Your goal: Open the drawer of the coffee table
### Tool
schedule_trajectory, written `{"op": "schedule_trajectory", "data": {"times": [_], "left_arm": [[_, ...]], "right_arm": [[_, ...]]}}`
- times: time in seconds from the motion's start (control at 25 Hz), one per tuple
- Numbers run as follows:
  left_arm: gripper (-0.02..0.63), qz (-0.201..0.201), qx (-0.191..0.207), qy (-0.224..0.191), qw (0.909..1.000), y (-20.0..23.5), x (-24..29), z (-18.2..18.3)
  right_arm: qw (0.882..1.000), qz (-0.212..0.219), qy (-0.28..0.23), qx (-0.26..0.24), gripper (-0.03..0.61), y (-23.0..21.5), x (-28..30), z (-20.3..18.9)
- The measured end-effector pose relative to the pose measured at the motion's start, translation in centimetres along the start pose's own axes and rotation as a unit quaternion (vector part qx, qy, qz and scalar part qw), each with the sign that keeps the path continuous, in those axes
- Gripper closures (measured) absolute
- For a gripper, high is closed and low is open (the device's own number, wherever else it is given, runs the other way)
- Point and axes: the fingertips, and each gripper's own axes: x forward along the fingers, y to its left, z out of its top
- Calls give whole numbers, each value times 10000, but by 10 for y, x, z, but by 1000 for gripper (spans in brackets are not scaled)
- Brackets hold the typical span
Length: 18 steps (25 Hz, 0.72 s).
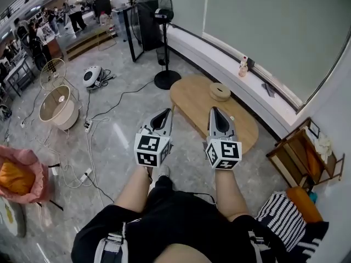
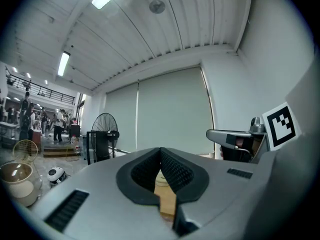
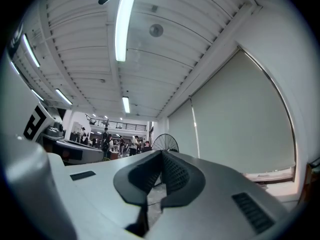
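Oval light-wood coffee table (image 1: 193,96) stands on the glossy grey floor ahead of the person's knees, its long axis running from near-right to far-left alongside a low white window ledge (image 1: 219,64). No drawer front can be made out from this steep angle. On its surface, toward the far end, lies a round wooden ring (image 1: 220,91), and nearer the right end a small white object (image 1: 232,118) too small to identify.

Both tools are held out level, side by side and apart from each other, short of the table. The left gripper (image 1: 166,113) shows just off the table's near-left edge, over the floor; in its own view its ribbed black fingers (image 2: 172,170) are clenched tip to tip with nothing gripped, and only a tan sliver of what lies beyond shows through the gap lower down. The right gripper (image 1: 214,110) shows against the near part of the table's surface; its own view has its fingers (image 3: 174,171) likewise pressed together and empty, with floor visible below them.

Beyond the table's far-left end stands a black pedestal fan (image 1: 158,14). On the ledge behind the table sits a small pale bottle-like thing (image 1: 243,66). To the table's left, well apart, a white round wire-and-fabric basket (image 1: 59,107) rests on the floor among white cables. To the table's right, against the wall, is a slatted wooden rack (image 1: 304,153).
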Motion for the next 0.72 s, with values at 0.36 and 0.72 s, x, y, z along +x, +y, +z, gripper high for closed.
{"op": "schedule_trajectory", "data": {"times": [0.36,0.72], "left_arm": [[592,-415,-132,128,9990,144,142,3],[592,-893,-107,231,9957,241,255,0]], "right_arm": [[9997,-199,135,-44,561,5,189,-29],[9971,-712,262,-28,561,-8,323,-62]]}}
